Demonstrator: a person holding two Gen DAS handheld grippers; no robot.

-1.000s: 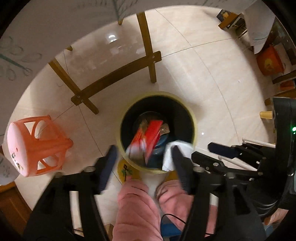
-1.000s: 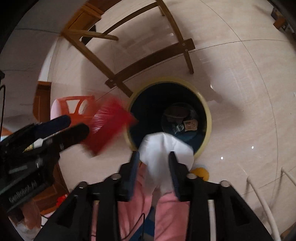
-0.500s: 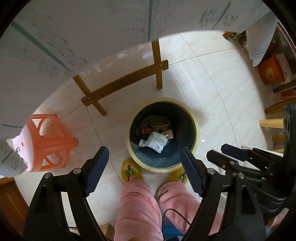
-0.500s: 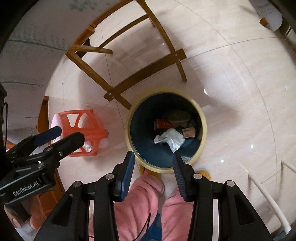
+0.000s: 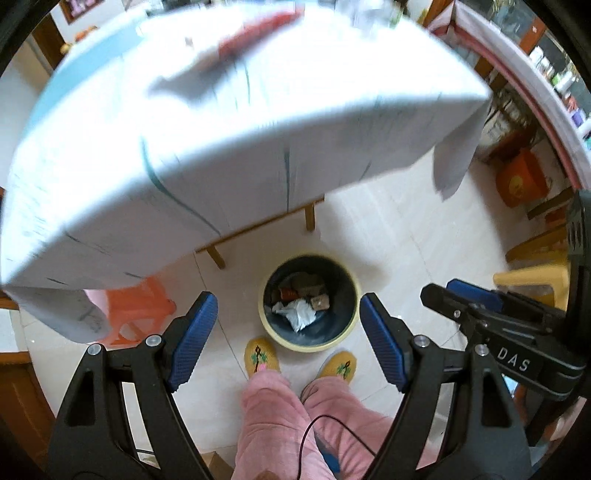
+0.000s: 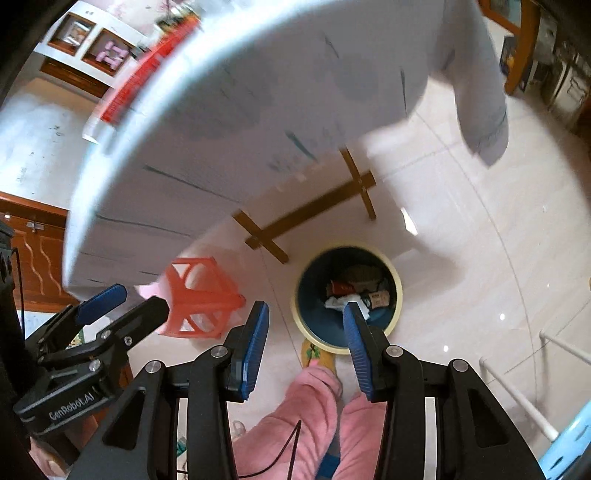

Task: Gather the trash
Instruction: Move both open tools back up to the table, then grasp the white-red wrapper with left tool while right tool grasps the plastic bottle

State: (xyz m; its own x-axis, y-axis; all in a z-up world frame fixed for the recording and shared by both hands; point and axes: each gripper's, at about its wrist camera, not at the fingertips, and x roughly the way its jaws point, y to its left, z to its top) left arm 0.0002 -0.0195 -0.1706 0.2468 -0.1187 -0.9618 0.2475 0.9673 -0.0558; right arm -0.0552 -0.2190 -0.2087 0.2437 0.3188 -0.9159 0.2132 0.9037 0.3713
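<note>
A: Pale tiled floor [image 5: 399,221], with a white-clothed tabletop [image 5: 236,122] up ahead of both grippers, blurred.

B: And the trash?

A: In the bin [image 5: 309,301], far below and between the left gripper [image 5: 288,332] fingers. A red wrapper [image 5: 255,33] lies across the tabletop's far side.

B: Fingers?

A: Both pairs open, empty; right gripper [image 6: 304,341] narrower.

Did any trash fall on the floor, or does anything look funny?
Nothing stands out. The trash sits inside the bin, with none seen on the floor around it. The orange stool stands upright beside the table.
</note>
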